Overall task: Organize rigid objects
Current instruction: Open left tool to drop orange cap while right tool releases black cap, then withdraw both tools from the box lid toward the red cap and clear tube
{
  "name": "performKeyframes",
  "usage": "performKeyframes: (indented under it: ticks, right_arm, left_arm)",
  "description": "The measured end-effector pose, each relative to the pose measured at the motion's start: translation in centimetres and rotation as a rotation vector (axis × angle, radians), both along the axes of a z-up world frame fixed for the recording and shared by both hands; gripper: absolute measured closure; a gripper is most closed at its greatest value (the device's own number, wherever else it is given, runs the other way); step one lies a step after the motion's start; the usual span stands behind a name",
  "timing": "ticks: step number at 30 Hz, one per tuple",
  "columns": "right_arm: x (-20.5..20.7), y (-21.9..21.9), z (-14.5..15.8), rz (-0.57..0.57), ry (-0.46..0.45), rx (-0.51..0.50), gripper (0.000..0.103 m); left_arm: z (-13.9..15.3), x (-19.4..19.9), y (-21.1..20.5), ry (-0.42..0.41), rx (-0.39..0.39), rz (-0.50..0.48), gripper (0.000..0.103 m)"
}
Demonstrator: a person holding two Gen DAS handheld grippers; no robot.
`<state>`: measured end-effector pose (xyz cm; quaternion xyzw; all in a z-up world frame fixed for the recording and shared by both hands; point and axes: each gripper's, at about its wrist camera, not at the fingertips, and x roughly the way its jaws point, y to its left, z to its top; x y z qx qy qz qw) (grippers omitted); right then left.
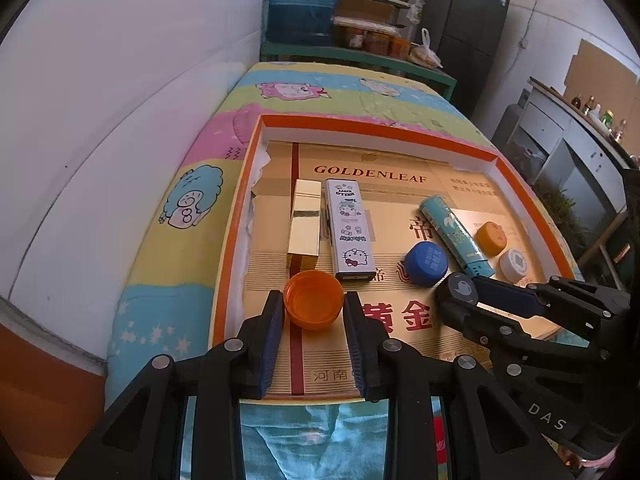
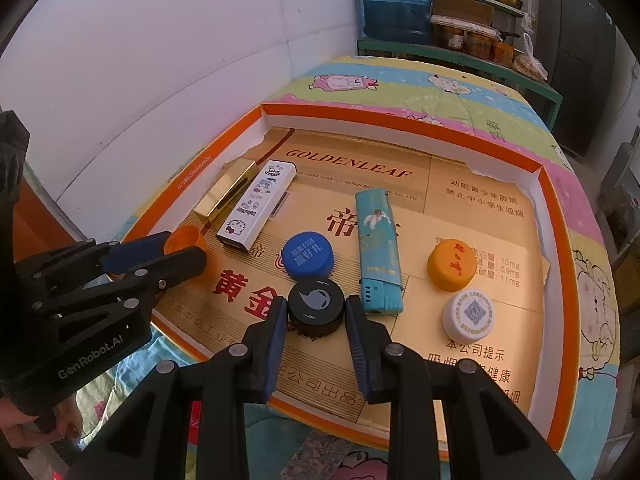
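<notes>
An orange-rimmed tray (image 1: 236, 216) (image 2: 554, 216) lined with gold cardboard lies on a bed. My left gripper (image 1: 314, 306) is shut on an upturned orange cap (image 1: 314, 304) (image 2: 186, 242) at the tray's near left. My right gripper (image 2: 317, 310) is shut on a black cap (image 2: 317, 308) (image 1: 458, 288) near the tray's front middle. In the tray lie a gold box (image 1: 305, 222) (image 2: 224, 196), a Hello Kitty lighter (image 1: 350, 232) (image 2: 258, 206), a blue cap (image 1: 426, 262) (image 2: 307, 256), a teal lighter (image 1: 454, 236) (image 2: 378, 256), an orange cap (image 1: 491, 237) (image 2: 452, 264) and a white cap (image 1: 514, 265) (image 2: 470, 316).
The tray sits on a cartoon-print bedsheet (image 1: 192, 184) (image 2: 440, 84). A white wall (image 1: 100, 100) runs along the left. Blue water jugs (image 1: 302, 0) and shelves stand beyond the bed. A cabinet (image 1: 568, 152) stands at the right.
</notes>
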<state>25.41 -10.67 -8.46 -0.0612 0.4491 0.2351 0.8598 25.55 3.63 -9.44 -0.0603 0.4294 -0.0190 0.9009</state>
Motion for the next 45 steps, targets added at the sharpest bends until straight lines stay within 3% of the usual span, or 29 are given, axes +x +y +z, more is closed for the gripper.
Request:
performKeyframes:
  ticks: [5,11,45]
  right_arm:
    - [-0.1,0.1,0.1,-0.010,-0.006,-0.008,0.072]
    - [-0.9,-0.1,0.8,-0.014,-0.033,0.009,0.064]
    - [-9.4,-4.6,4.6,-0.141,-0.092,0.049,0.064]
  left_arm:
    - [0.1,-0.2,0.0,0.000,-0.003,-0.006,0.063]
    - [1.3,-1.2,0.4,-0.047,-0.010,0.013,0.063]
    - [4.9,-10.4,-0.6,-0.112,-0.075,-0.035,0.063]
